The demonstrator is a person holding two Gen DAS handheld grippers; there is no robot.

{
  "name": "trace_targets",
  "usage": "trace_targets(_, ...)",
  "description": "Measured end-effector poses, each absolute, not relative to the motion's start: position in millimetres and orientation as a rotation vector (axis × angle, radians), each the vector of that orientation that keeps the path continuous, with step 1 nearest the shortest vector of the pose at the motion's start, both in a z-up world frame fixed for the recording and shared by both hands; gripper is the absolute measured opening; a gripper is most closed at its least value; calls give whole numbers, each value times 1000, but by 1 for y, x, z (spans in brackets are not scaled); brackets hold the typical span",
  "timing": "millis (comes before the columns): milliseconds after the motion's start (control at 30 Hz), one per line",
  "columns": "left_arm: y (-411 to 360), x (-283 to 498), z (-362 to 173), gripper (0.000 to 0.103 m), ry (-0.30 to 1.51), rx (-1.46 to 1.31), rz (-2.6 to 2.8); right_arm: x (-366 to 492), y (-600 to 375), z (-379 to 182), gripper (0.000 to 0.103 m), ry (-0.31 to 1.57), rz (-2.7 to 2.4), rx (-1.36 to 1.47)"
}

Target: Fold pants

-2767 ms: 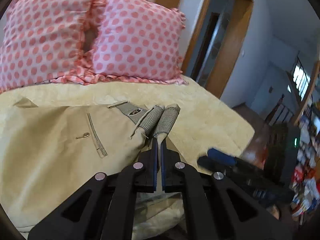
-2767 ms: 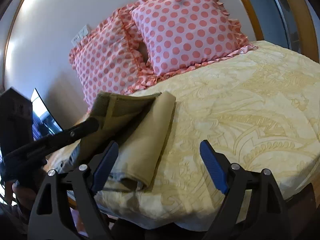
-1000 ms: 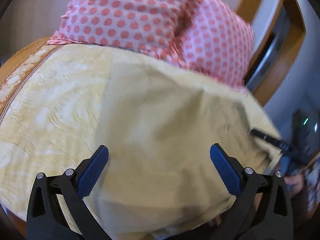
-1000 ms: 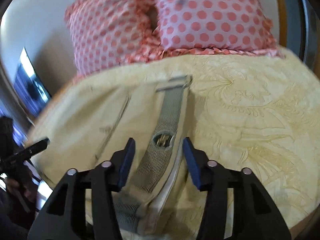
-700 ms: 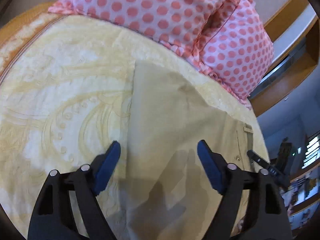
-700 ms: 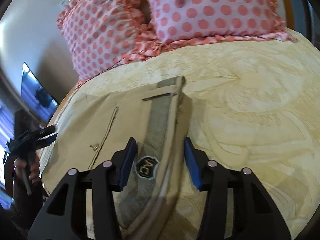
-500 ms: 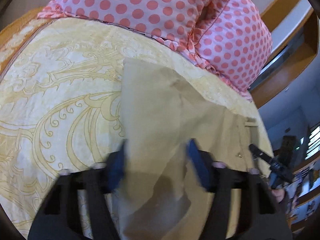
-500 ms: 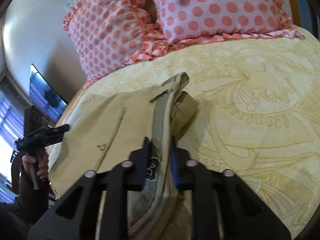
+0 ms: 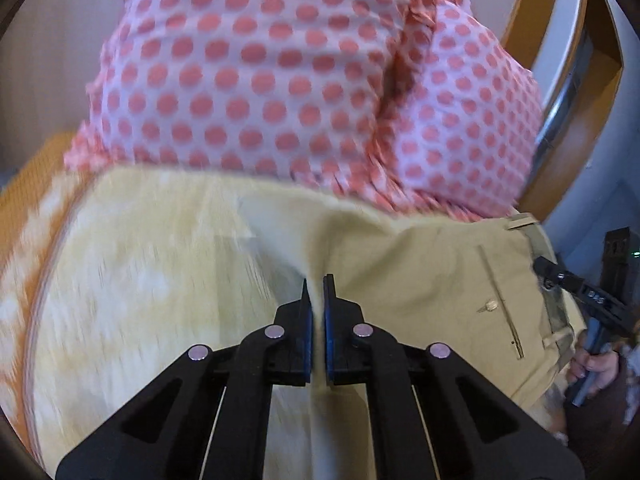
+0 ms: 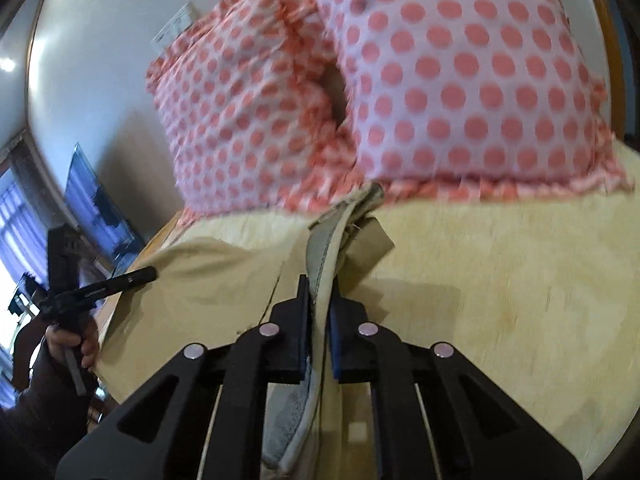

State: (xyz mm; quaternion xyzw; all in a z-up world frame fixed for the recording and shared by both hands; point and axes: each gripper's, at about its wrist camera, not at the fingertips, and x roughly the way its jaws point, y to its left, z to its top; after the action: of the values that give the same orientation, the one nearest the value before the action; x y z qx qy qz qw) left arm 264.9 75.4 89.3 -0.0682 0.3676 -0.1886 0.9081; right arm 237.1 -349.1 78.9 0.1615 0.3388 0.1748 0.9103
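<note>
While khaki pants (image 9: 420, 280) lie spread across a yellow-patterned bed (image 9: 132, 280), both grippers are clamped onto the fabric. On the left wrist view, the left gripper (image 9: 316, 284) has its jaws pressed together on a ridge of the tan cloth near the middle of the garment, the material rising into a peak between the blue-lined pads (image 9: 307, 332). On the right wrist view, the right gripper (image 10: 320, 284) pinches the grey-lined waistband (image 10: 324, 248), which stands up on edge and runs away from the jaws toward the pillows. Two pink polka-dot pillows (image 10: 460, 80) with ruffled edges lean against the wall at the head of the bed, just beyond the pants. A back pocket with a small button (image 9: 489, 306) shows on the seat of the pants, beside the waistband end. Each view also catches the other gripper's black handle at the frame's edge, held in a hand (image 10: 80, 344). Both pictures are motion-blurred.
</note>
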Motion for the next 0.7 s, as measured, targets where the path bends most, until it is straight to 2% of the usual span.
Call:
trace_targets(133,73,313,60,4,903,-139,-338,276,-355,38,10,859,270,353)
trace_targets(200,73,326,42,6,971,-144,-329,281,-351,27,21,917,218,314)
trace_targets(300,78,315,46,9,937,-135,-315,262,-353,45,38,860,170,301)
trace_targets(333,81,308,51,9,910,-125,-290,247,-351,58,56,810,193,308)
trace_targets(367,85,298,60,9,872,-116,-269,236,-349,66,66,778,221,311)
trace_targets(500,88,250,78,12,797,-178,-375,203,-327,74,67,780,385,341)
trace_targets(533,83,243,76,16,809,-187,-411,201,-322,66,68,820,408,355)
trace_targets(567,76,236,70,33,839,-194,-461,202,-320,56,70,863,400,365)
trace_targets(600,69,234,61,58,876,-199,-486,206,-320,40,70,922,362,373)
trace_targets(633,66,235,51,65,913,-203,-488,208,-322,33,71,926,354,400)
trace_targets(700,58,241,30,63,964,-170,-453,206,-326,35,71,925,326,449)
